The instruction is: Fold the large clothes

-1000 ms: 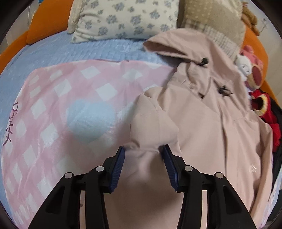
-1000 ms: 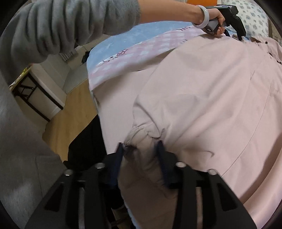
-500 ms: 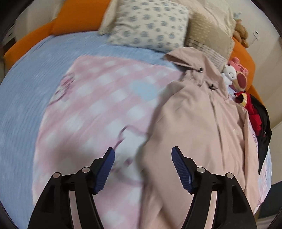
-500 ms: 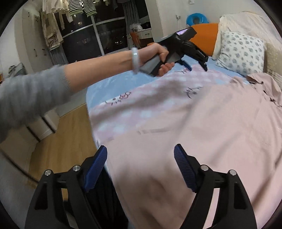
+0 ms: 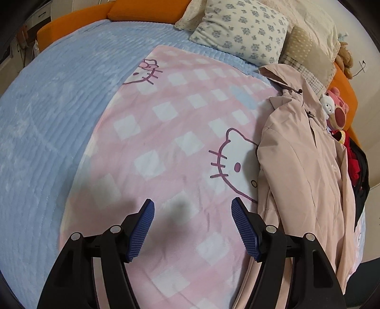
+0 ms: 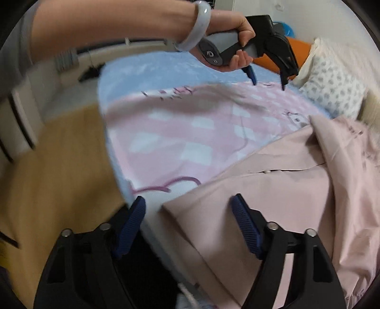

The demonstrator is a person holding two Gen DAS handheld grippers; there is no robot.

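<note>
Left tool point(image 5: 192, 209): its blue ribbed pads stand wide apart with nothing between them, over the pink-and-white checked blanket point(image 5: 166, 133); the jaws have just been opening.
Right tool point(image 6: 188, 206): spread wide, gripping nothing; its jaws opened and have just eased in a little. The hem corner of the jacket lies in the gap below, untouched.
Left hand point(image 6: 237, 45): seen from the right wrist view, it grips the grey handle of the left tool above the far side of the bed, a pale bangle point(image 6: 197, 28) on the wrist.
Pale pink hooded jacket point(image 5: 306, 171): laid lengthwise along the right edge of the bed, hood towards the pillows, smooth fabric with dark cord toggles at the collar; one side looks folded inward.
Writing: a small pale mark on the jacket's chest, too small to read; cartoon cat faces printed on the blanket.
Bedding: light blue ribbed bedspread point(image 5: 54, 114) under the blanket.
Around: floral-print pillow point(image 5: 239, 31) and beige checked cushion point(image 5: 306, 59) at the head; pink and red plush toys point(image 5: 337, 114) just beside the jacket's hood; orange bed frame point(image 5: 78, 21); wooden floor point(image 6: 54, 171).
</note>
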